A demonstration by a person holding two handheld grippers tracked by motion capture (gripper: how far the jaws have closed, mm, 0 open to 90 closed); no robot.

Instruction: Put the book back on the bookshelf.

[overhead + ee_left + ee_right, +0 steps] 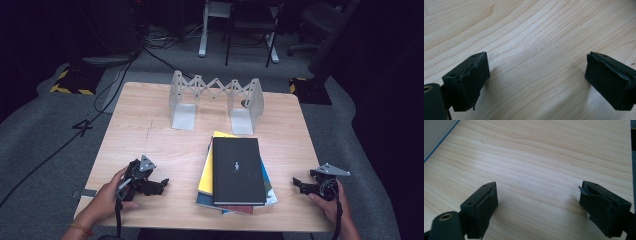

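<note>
A stack of books lies at the middle front of the wooden table (150,135), with a black book (237,170) on top and yellow and blue covers showing beneath it. My left gripper (161,186) rests low on the table to the left of the stack, held in a hand. Its jaws stand open over bare wood in the left gripper view (536,67). My right gripper (298,185) sits to the right of the stack, also open, with nothing between its pads (537,192). A blue-edged book corner (436,130) shows at the top left of the right gripper view.
A grey expandable book rack (215,97) with two upright ends stands at the back of the table. Bare wood lies between each gripper and the stack. Beyond the table are cables on the grey floor and chair legs.
</note>
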